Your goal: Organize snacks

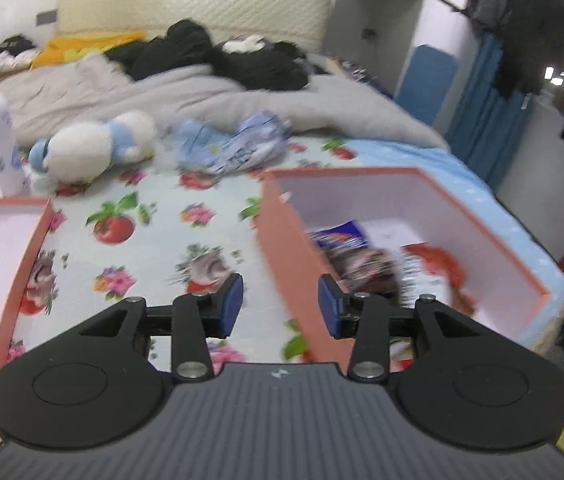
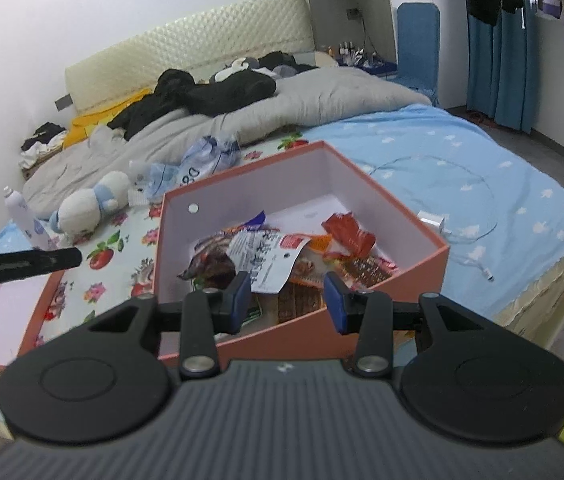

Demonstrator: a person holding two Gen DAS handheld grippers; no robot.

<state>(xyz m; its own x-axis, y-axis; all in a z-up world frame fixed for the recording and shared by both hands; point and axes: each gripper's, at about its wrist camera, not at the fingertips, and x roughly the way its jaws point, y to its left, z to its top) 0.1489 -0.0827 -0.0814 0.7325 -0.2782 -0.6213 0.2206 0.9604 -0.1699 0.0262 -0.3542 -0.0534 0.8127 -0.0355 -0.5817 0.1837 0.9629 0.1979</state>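
Hovering released: left tool [image 1: 280,306] over the flowered bedsheet [image 1: 154,216], right tool [image 2: 287,302] over crinkly snack packets [image 2: 282,256] filling the salmon cardboard box [image 2: 401,276]; white plush toy [image 2: 90,204] at ten o'clock.

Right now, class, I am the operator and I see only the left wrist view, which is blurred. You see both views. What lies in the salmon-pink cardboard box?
Observer: Crumpled snack packets, a white printed one on top, fill the near part of the salmon-pink cardboard box. Its far part is bare.
Operator: Is anything beyond the box's right wall?
Observer: A white charger plug with its cable lies on the blue sheet, beside that wall.
Operator: Where is the right gripper?
Observer: The right gripper hovers open over the box's near wall, holding nothing.
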